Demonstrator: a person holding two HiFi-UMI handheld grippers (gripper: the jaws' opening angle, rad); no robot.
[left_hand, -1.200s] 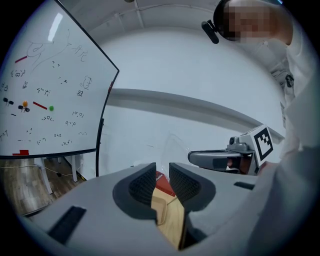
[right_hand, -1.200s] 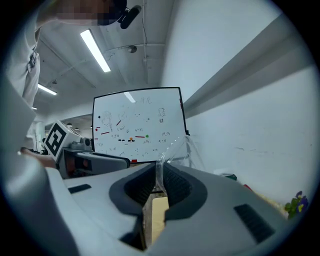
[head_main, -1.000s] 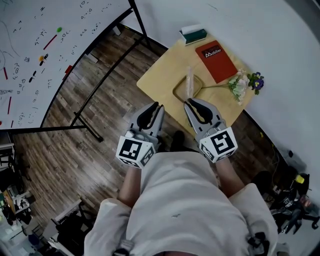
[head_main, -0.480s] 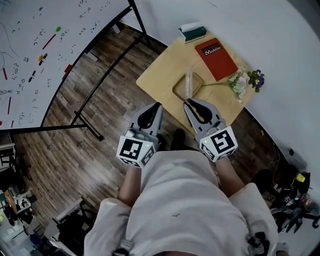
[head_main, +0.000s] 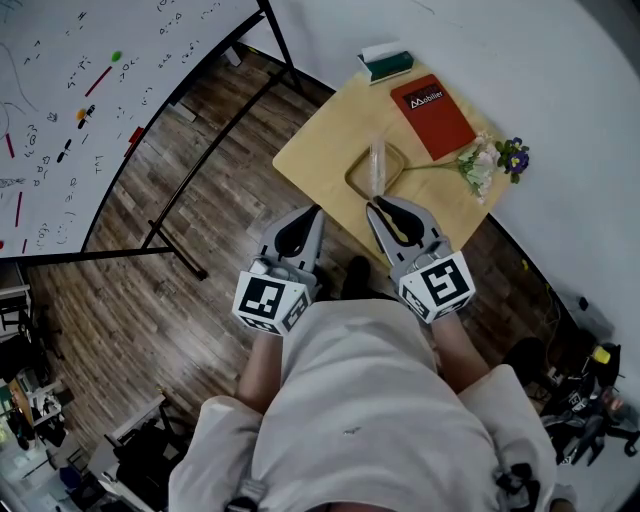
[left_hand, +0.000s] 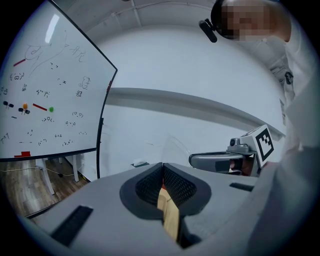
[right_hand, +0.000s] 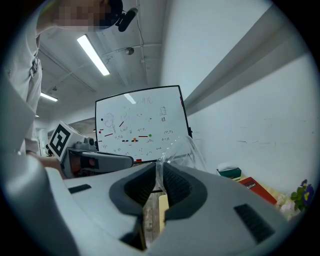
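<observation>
**Right gripper pinching a clear vase, left gripper clenched on nothing**

At the far left, a whiteboard (head_main: 60, 110) with scribbles and magnets is standing on a black frame over the wood-plank floor (head_main: 150, 290).

Next comes the left gripper (head_main: 313, 212), which the person is holding out in front of the body. In the head view its tip is showing just over the near edge of the small wooden table (head_main: 320, 150). In the left gripper view its jaws are pressing together along their full length, and nothing is sitting between them. Only a strip of the pale tabletop is showing below the pads.

Near the middle of the table, a rounded wooden tray (head_main: 352, 178) is lying flat. A clear vase (head_main: 377, 160) is rising from the tray, just ahead of the right gripper (head_main: 376, 206). In the right gripper view the jaws are closing on a thin transparent wall. The vase's glassy body is spreading upward from between the tips, in front of the whiteboard. Whether the vase's base is resting on the tray or hanging above it cannot be told.

Farther right, a red book (head_main: 432, 118) is lying flat on the far part of the table, and a green and white box (head_main: 385, 63) is sitting just beyond it at the table's back edge. At the right edge of the table a bunch of flowers (head_main: 490, 165), white and purple, is lying on its side, with its stem pointing toward the tray.
</observation>
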